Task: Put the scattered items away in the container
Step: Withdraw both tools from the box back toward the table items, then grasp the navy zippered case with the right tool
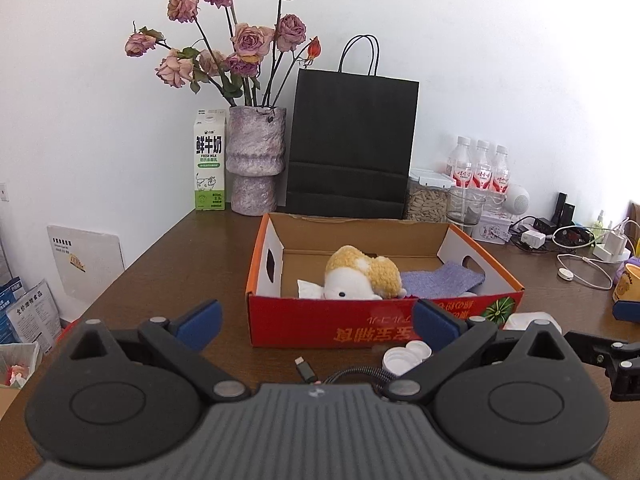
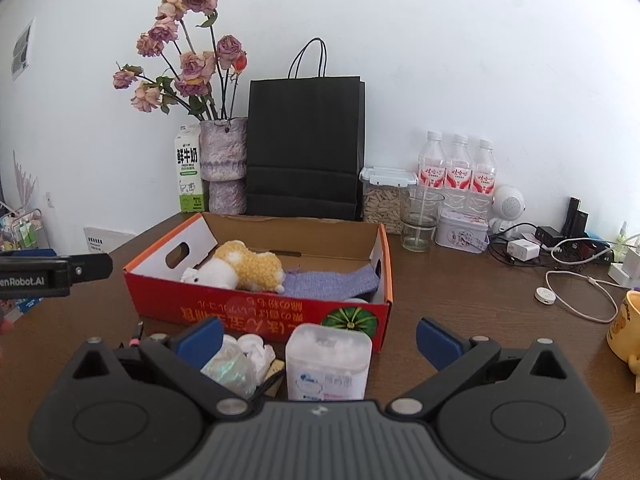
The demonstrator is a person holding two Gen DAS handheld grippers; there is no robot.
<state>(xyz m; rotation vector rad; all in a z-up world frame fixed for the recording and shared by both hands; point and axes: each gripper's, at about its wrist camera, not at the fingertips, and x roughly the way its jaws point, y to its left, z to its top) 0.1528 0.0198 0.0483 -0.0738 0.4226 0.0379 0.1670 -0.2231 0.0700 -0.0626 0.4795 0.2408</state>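
Note:
A red-and-orange cardboard box stands open on the brown table. Inside lie a yellow-and-white plush toy and a purple cloth. In front of the box lie a cable with a plug, white caps, a crinkled plastic bag and a white cotton-swab box. My left gripper is open and empty, just short of the box's near wall. My right gripper is open, with the swab box between its fingers.
Against the wall stand a milk carton, a vase of dried roses, a black paper bag, three water bottles, a seed jar, a glass and a tin. Chargers and cables and a yellow mug sit right.

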